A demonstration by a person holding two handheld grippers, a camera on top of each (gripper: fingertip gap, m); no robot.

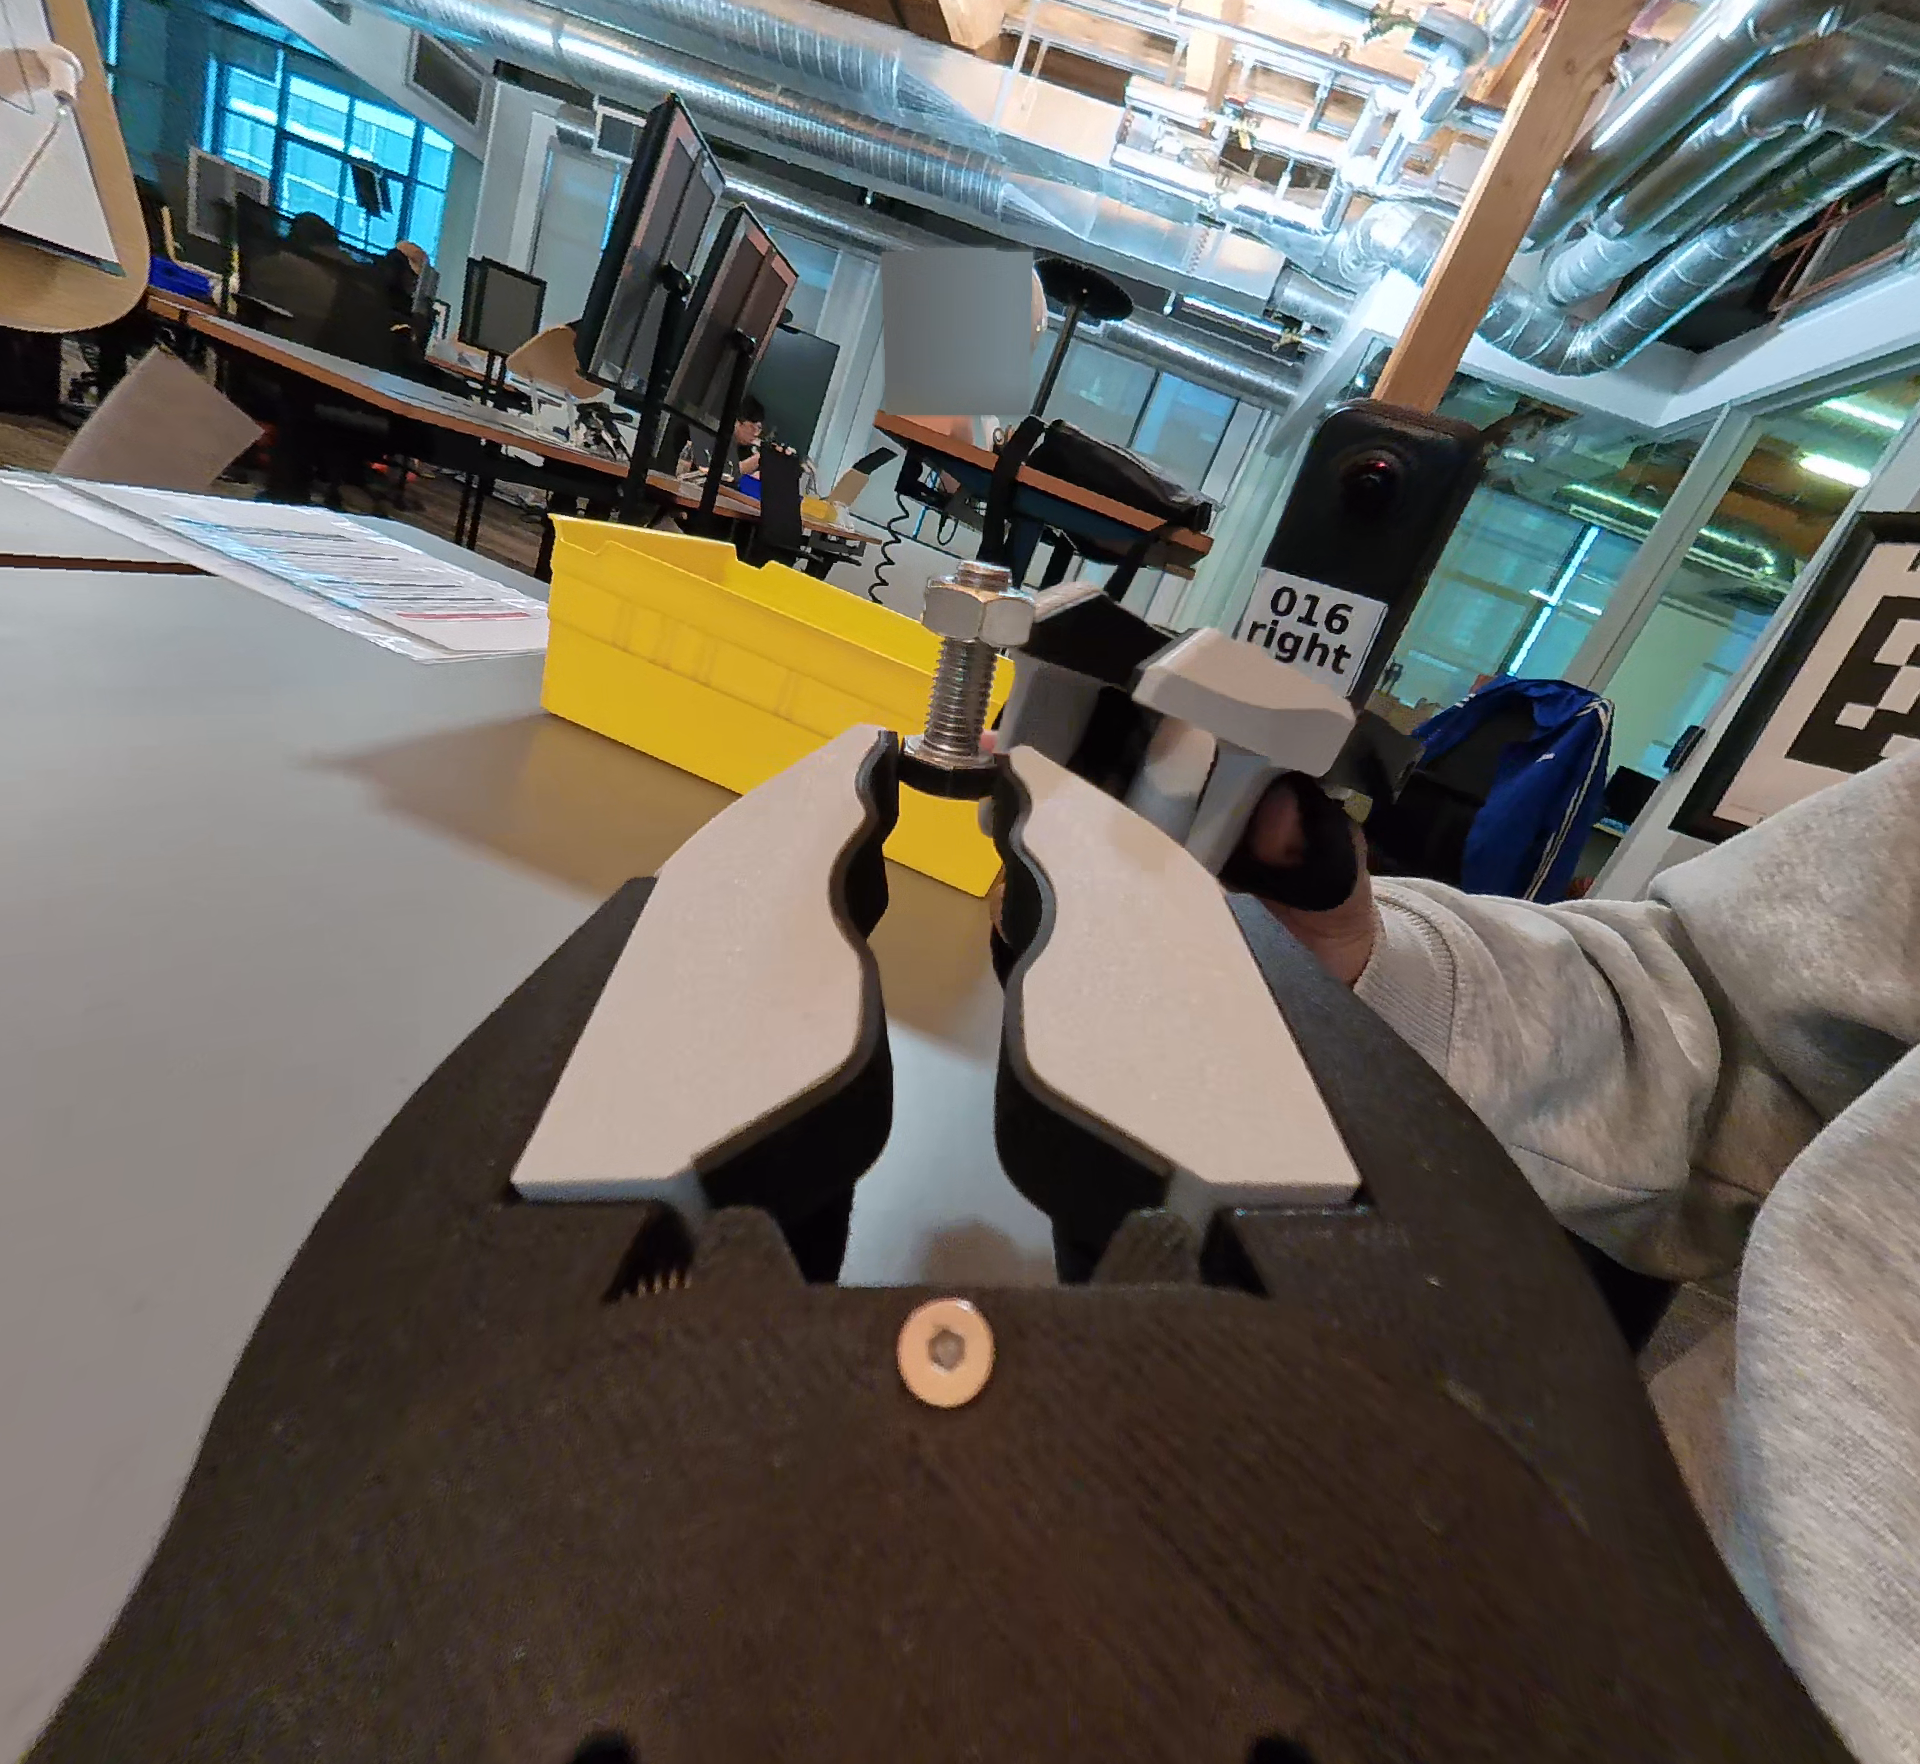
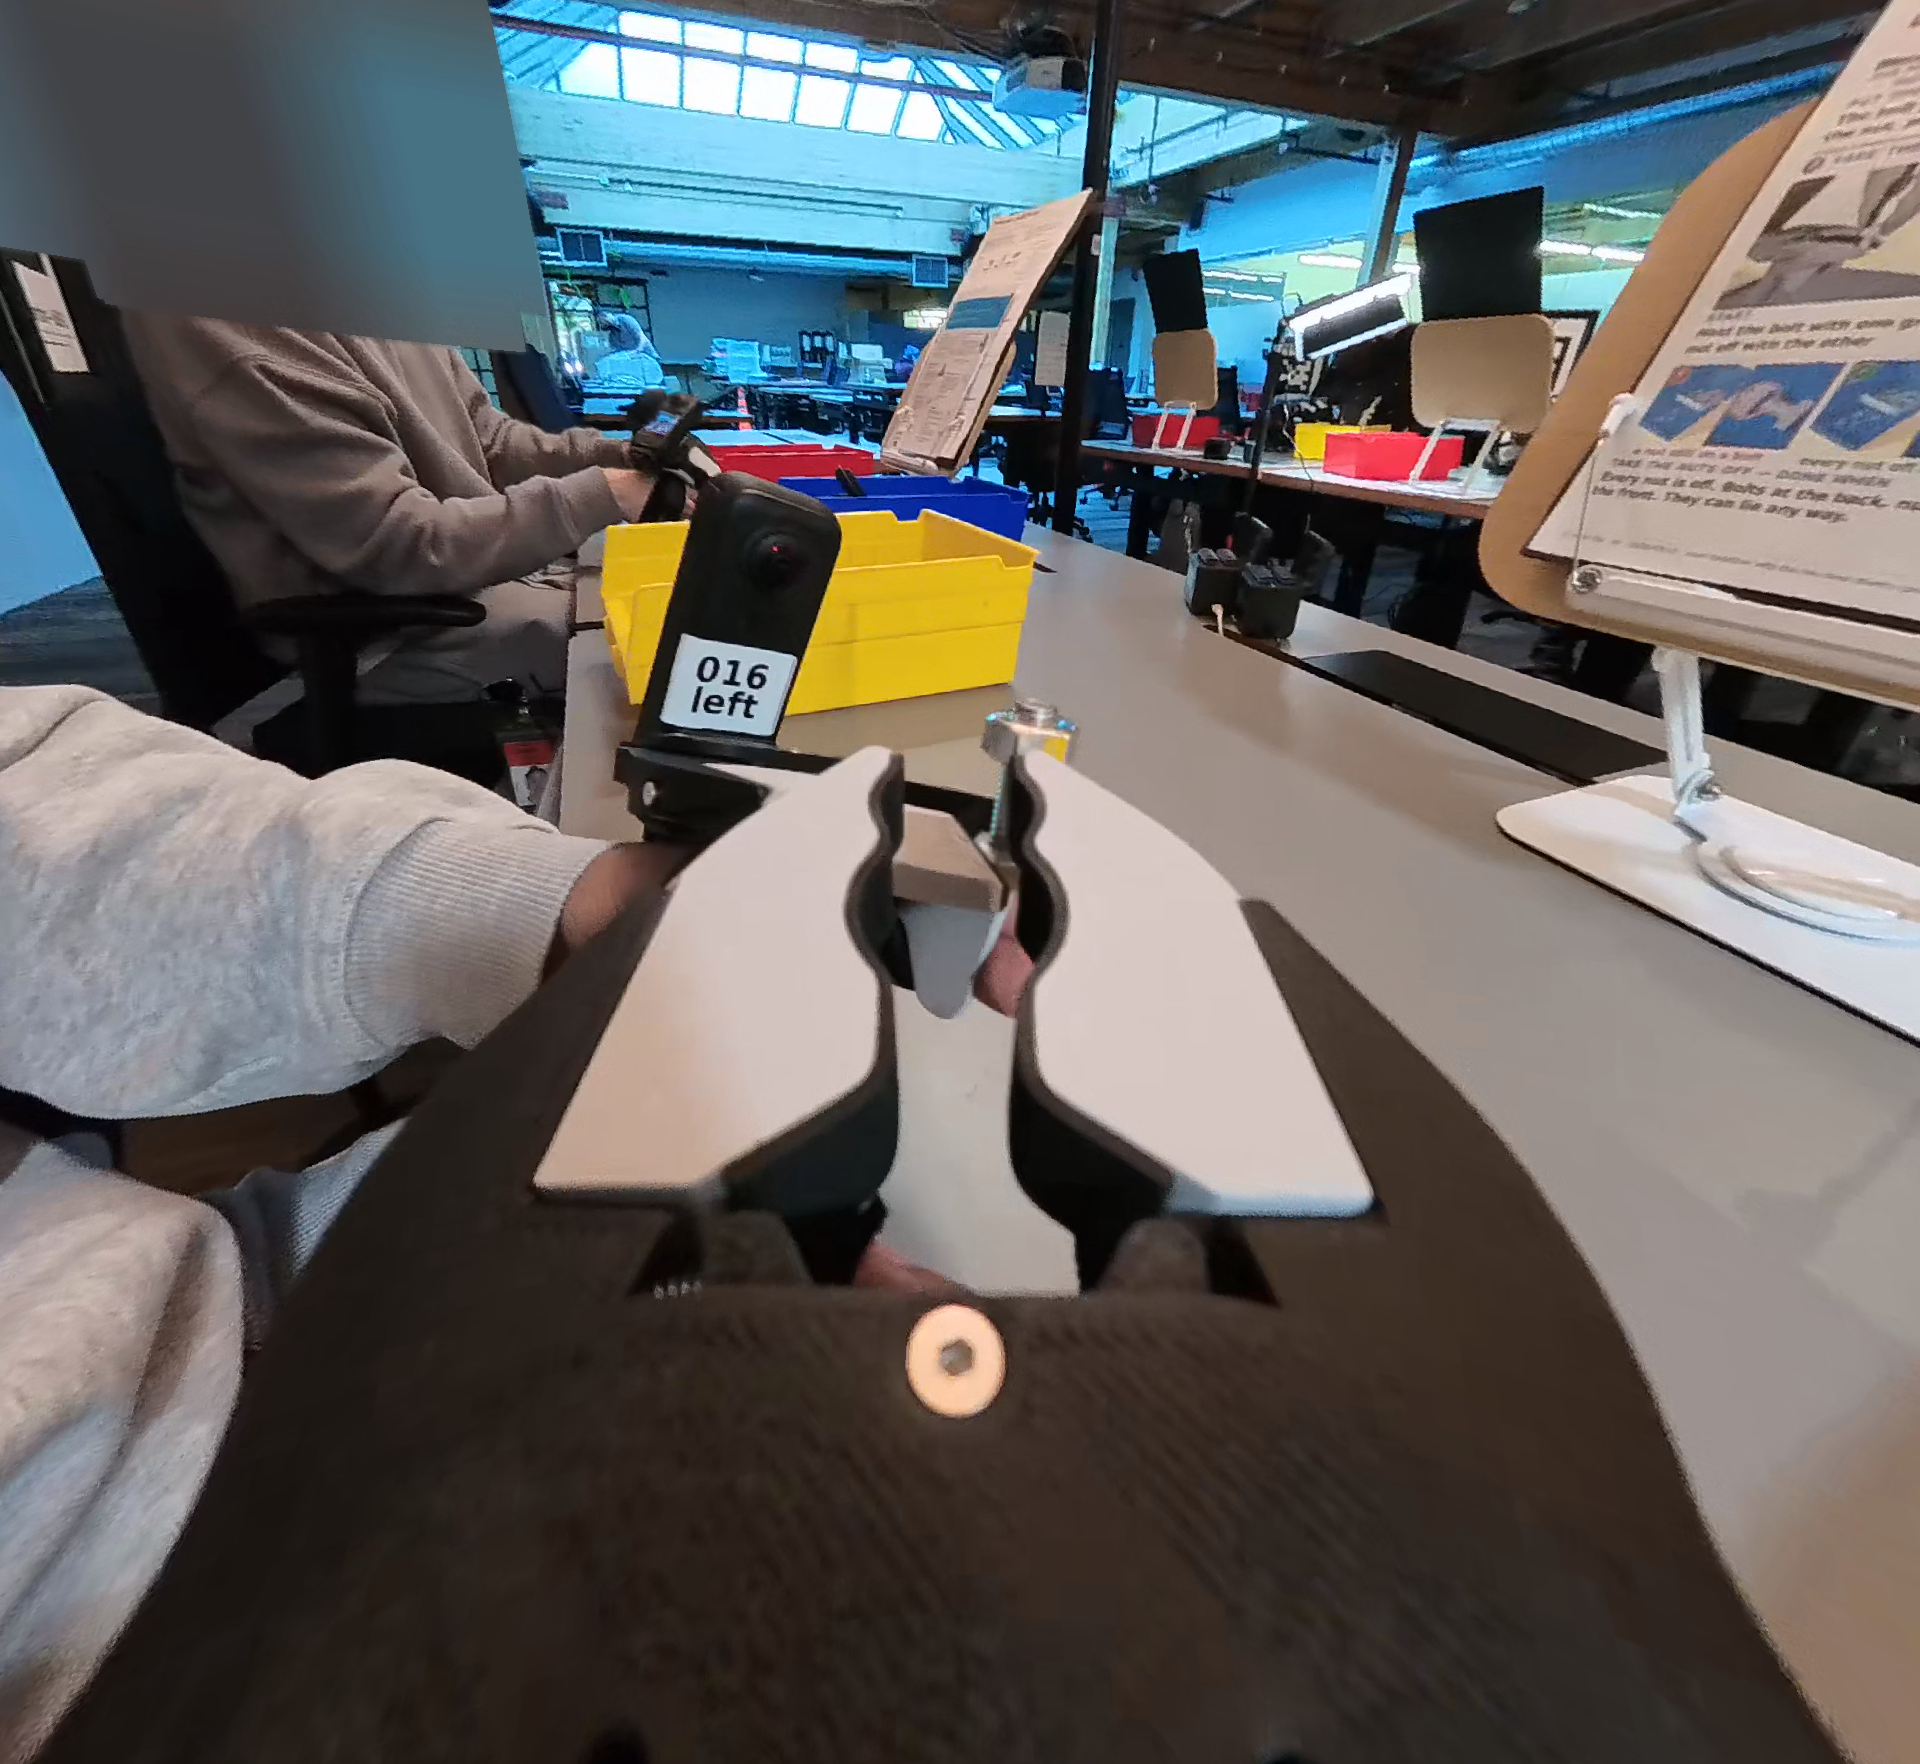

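- The bolt point(image 1: 961, 675) stands upright, its head end pinched at the tips of the left claw point(image 1: 943, 772), threaded shaft rising above them; held this way the thread and top stay exposed.
- A hexagonal steel nut point(image 1: 975, 608) sits near the top of the shaft; both are bright metal, the thread finely ridged.
- The left claw is closed narrowly on the bolt's lower end, its 2 grey fingers point(image 1: 748, 966) smooth and wavy-edged with black inner faces.
- The right claw point(image 2: 956, 779) comes in from the left claw's right side, level with the nut. In its own view the jaws stand narrowly apart and the bolt lies against the inner face of its right finger point(image 2: 1153, 987); whether it actually grips the nut I cannot tell.
- A person's hand point(image 1: 1309, 893) in a grey fleece sleeve point(image 1: 1621, 1070) holds the right claw's handle.
- Just beyond the left claw's tips lies a yellow plastic bin point(image 1: 717, 654), open-topped with ribbed walls.
- Under both claws is a smooth, matte grey table point(image 1: 208, 883).
- Far to the right of the right claw, a sheet on a white stand point(image 2: 1714, 841) leans upright, facing the seat.
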